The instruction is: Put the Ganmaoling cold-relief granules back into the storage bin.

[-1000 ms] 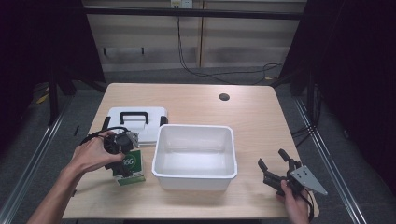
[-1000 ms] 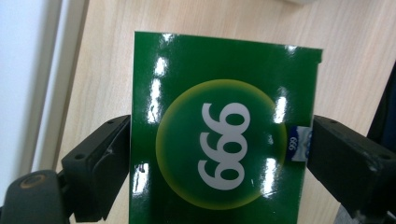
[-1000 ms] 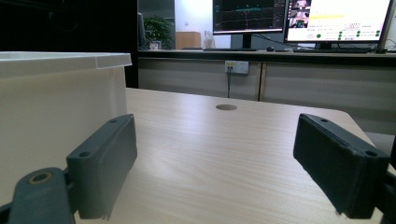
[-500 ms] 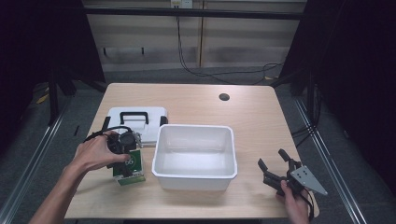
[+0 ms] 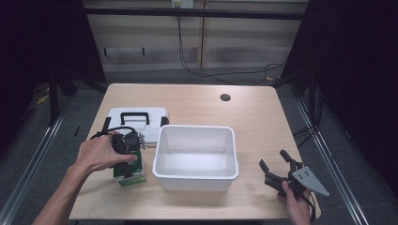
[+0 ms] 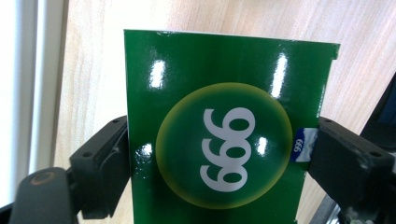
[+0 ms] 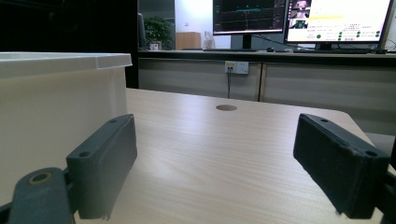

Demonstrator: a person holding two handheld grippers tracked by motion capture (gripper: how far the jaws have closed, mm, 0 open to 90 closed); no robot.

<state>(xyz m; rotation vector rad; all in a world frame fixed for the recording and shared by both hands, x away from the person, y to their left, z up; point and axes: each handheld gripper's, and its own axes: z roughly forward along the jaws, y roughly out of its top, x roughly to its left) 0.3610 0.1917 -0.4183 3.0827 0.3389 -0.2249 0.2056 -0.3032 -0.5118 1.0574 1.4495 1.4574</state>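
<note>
My left hand-held gripper (image 6: 212, 154) clamps the green 999 box (image 6: 224, 135) on the counter (image 5: 263, 117) beside the white bin (image 5: 195, 157); I judge lifting it in comes next; my right hand-held gripper (image 7: 224, 168) rests wide, empty.

A light wooden table (image 5: 253, 117) with a round cable hole (image 5: 225, 97) is seen. A white tub (image 5: 196, 157) is set at its middle, a white lidded case (image 5: 137, 121) behind-left, a green box (image 5: 128, 172) just beside the tub's left.

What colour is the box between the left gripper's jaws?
Glossy green box, with white "999" in a yellow-edged circle; clearest in the left gripper view.
</note>
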